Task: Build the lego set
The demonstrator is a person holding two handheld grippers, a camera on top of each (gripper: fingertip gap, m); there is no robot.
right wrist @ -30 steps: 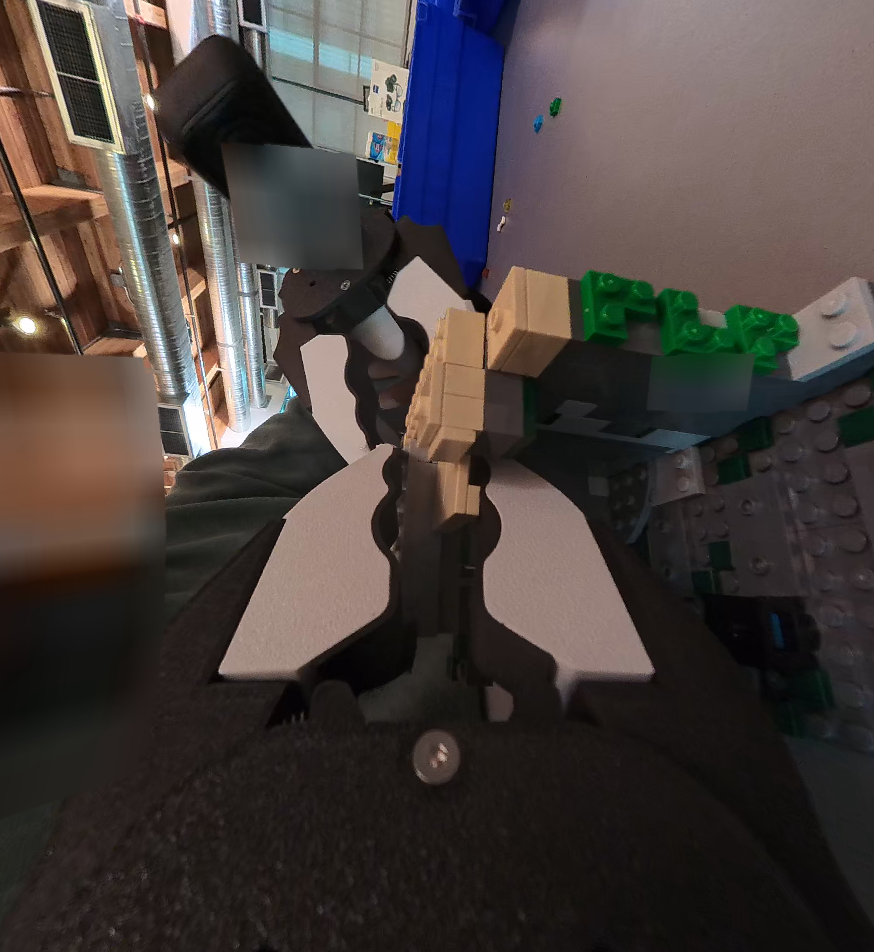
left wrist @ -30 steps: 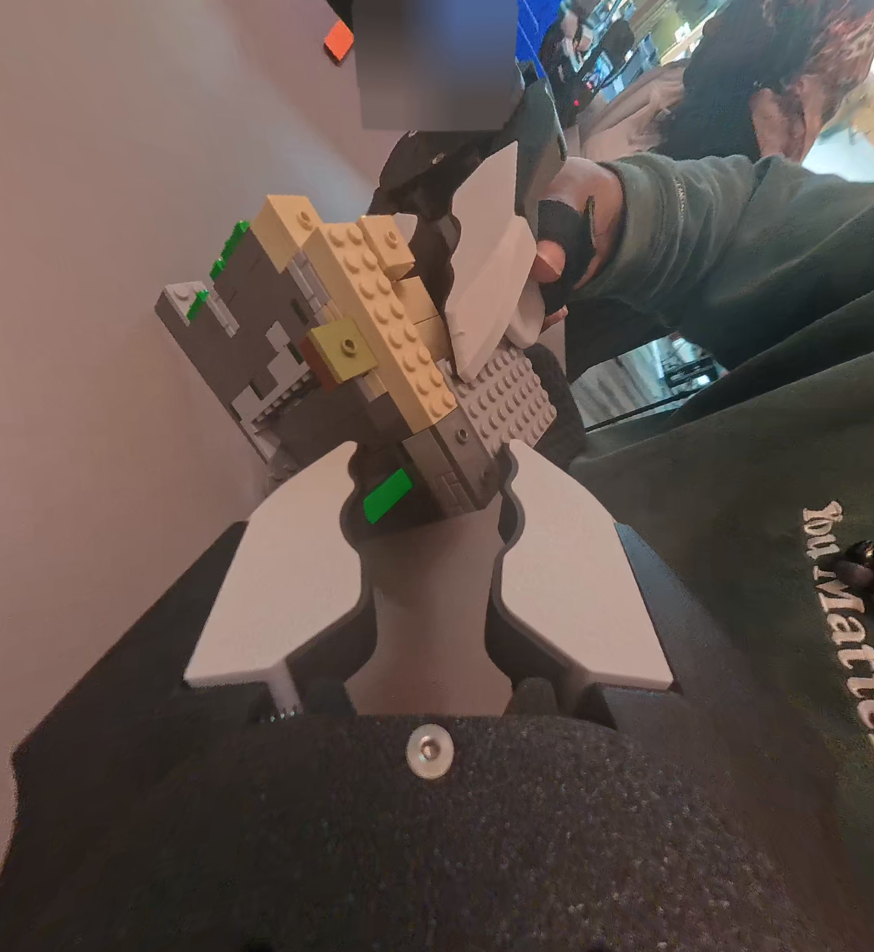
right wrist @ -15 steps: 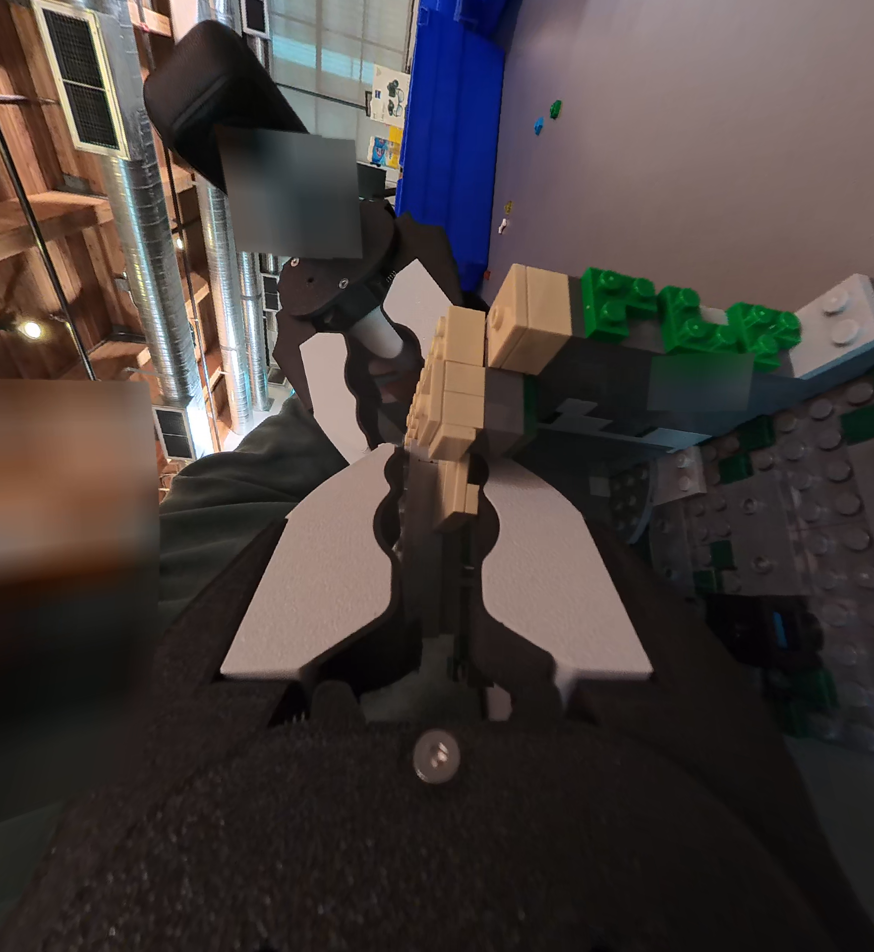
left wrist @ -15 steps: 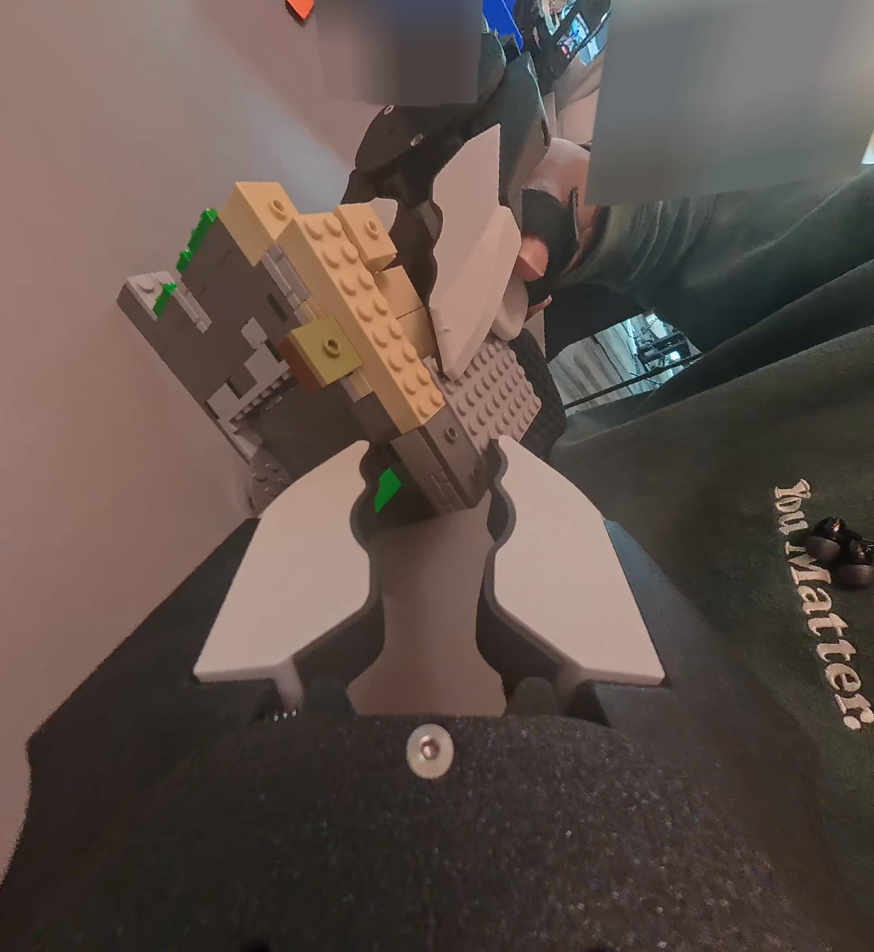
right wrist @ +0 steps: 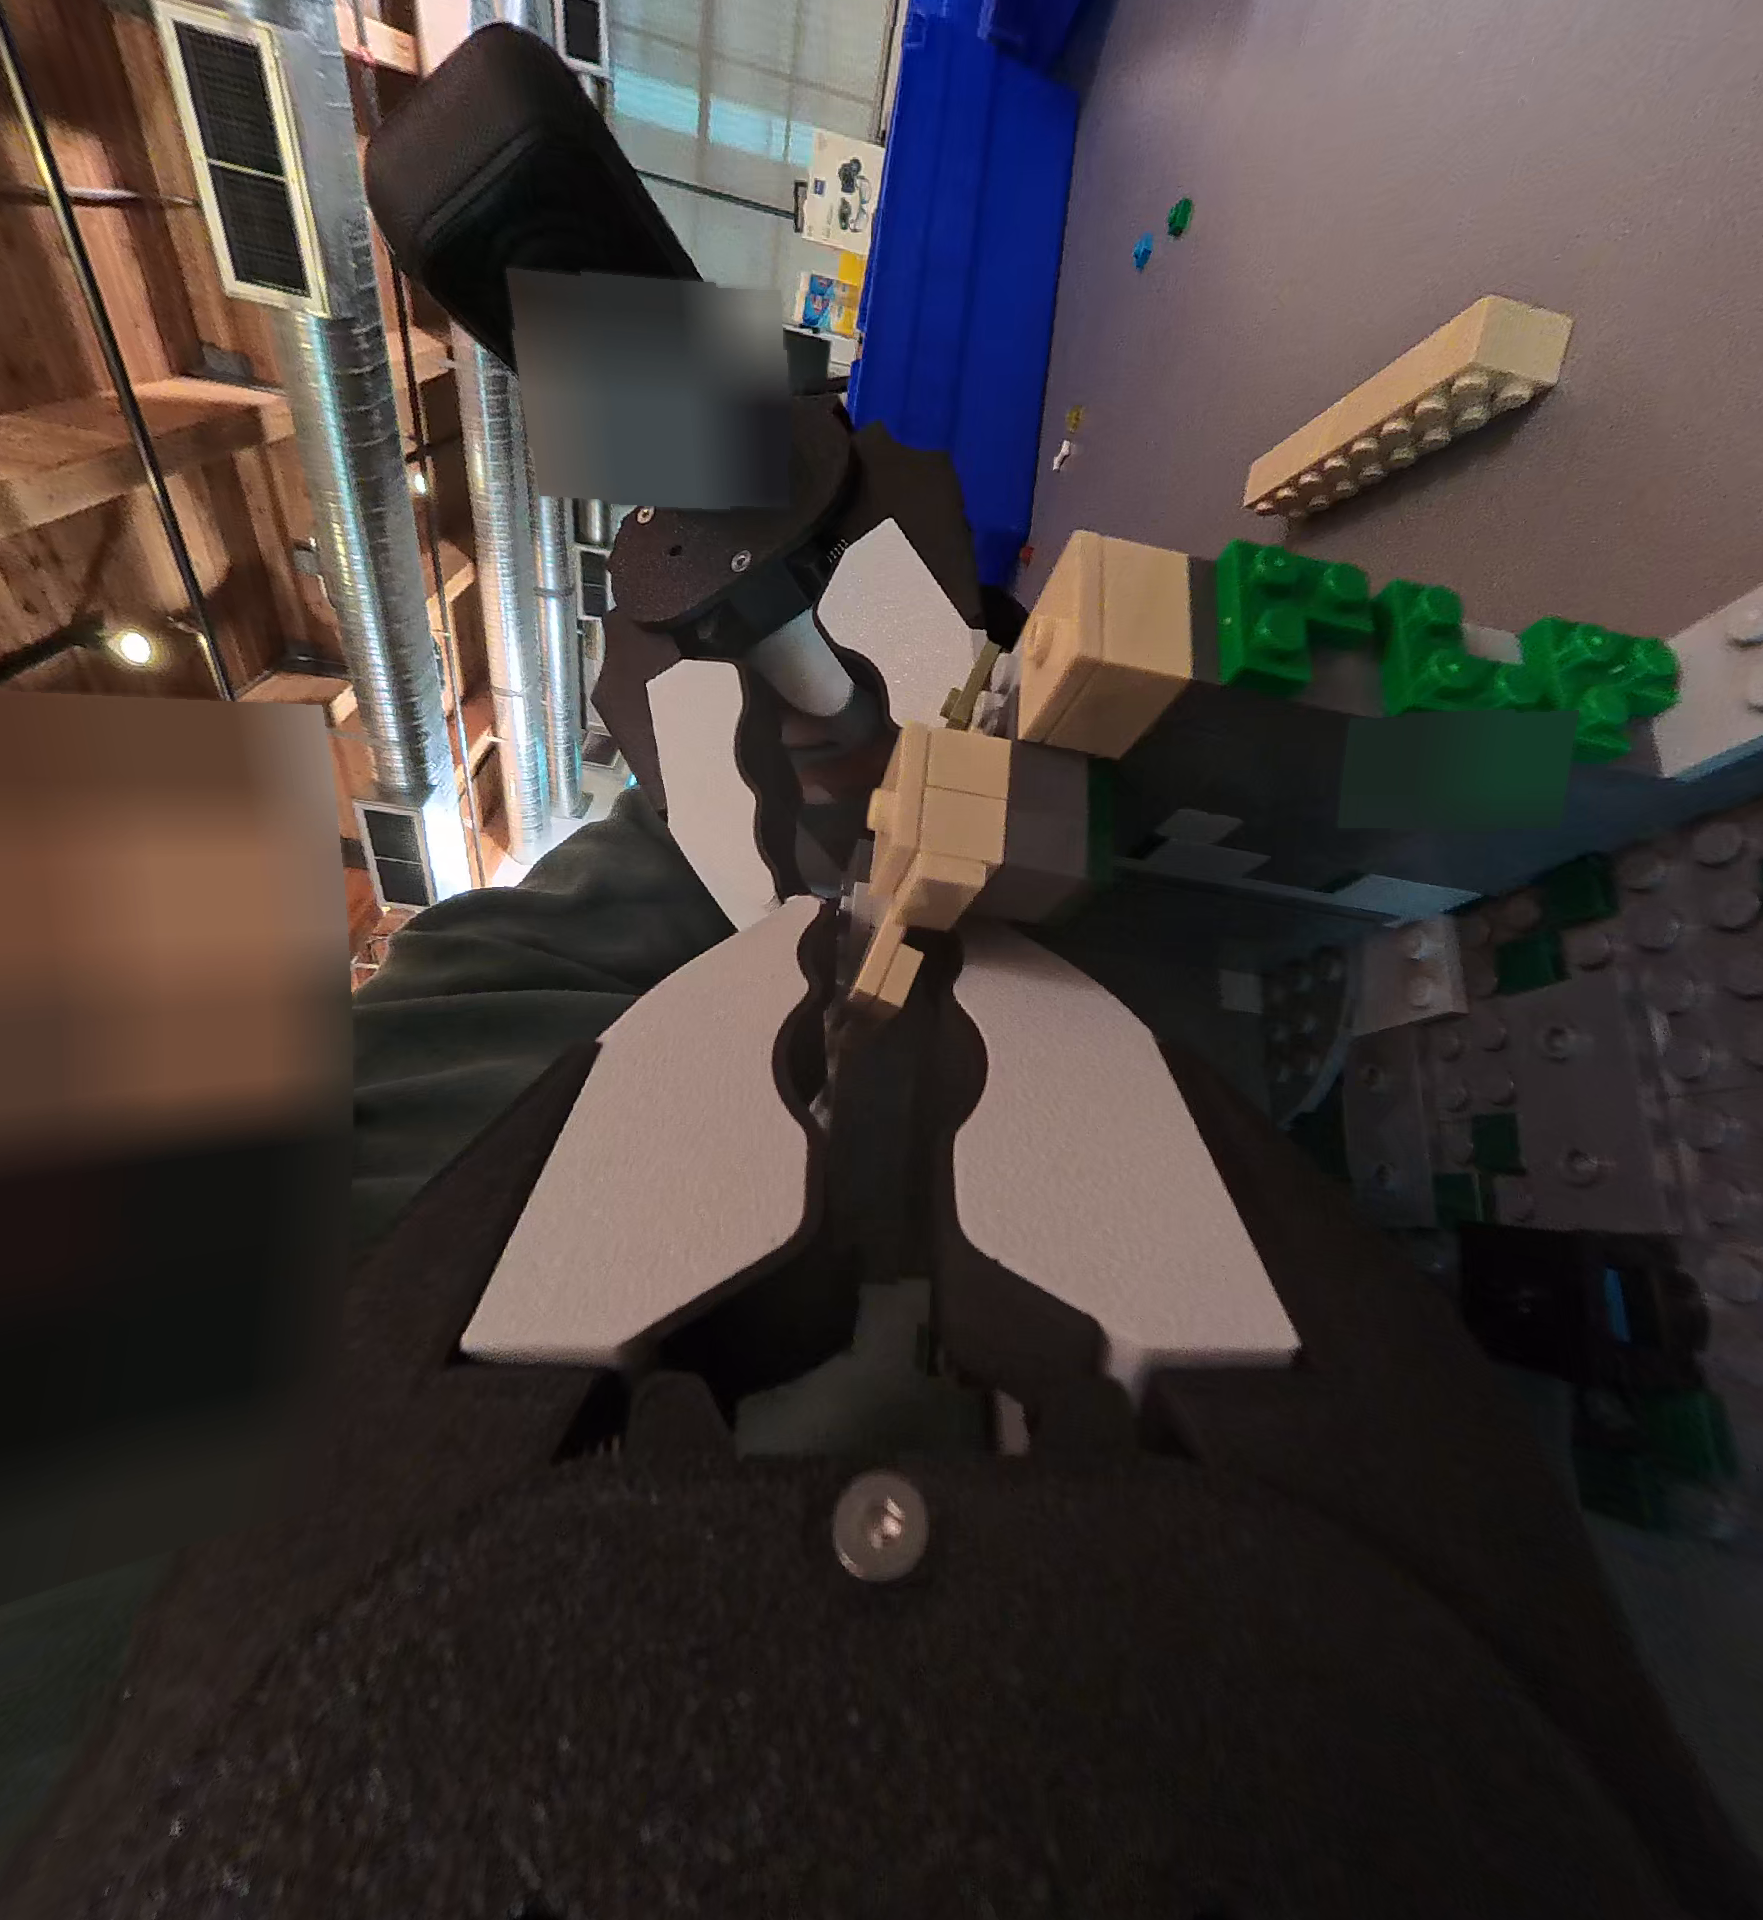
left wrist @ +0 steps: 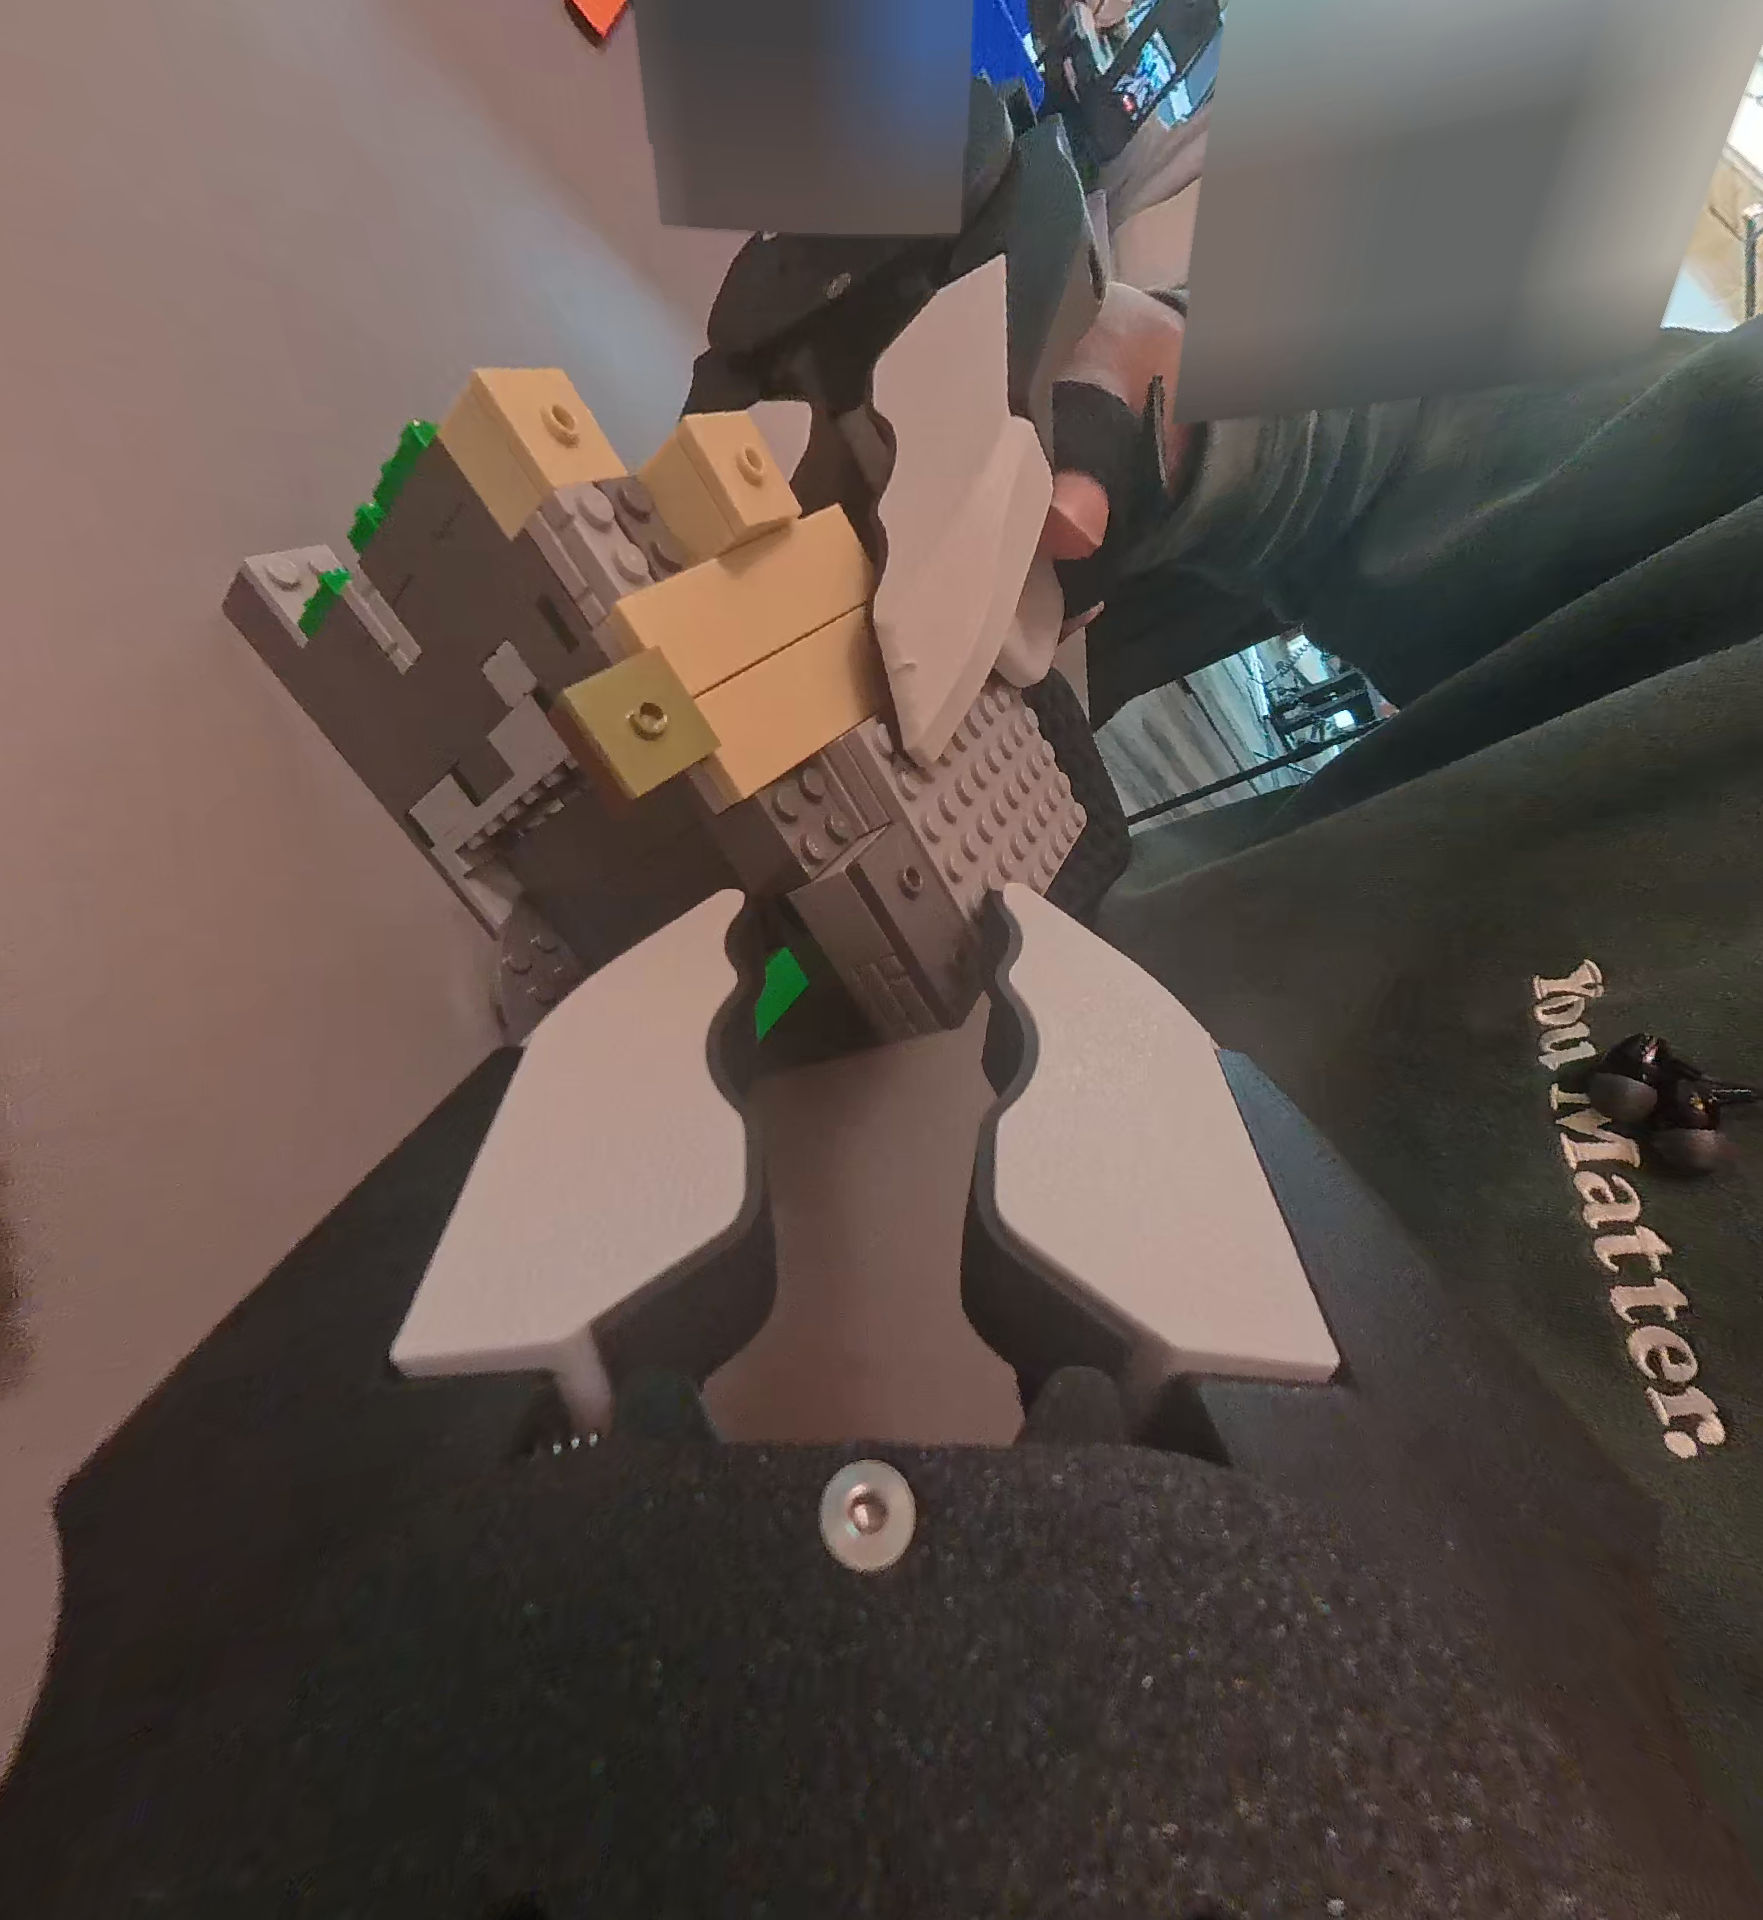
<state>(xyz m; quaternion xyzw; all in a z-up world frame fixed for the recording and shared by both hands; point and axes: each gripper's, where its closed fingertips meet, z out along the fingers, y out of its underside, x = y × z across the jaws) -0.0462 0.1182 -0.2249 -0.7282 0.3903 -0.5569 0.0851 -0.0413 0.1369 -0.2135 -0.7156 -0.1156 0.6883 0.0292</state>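
The left gripper clamps the brick model's grey corner; opposite, the right gripper pinches its tan plate.

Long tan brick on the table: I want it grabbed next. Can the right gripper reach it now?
Probably not: the right gripper is closed on the brick model, which sits between it and the long tan brick.

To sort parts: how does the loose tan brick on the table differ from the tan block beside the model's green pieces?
The loose tan brick is long with many studs; the tan block is short, showing one. The brick lies alone on the table; the block is attached to the brick model. Both are tan.
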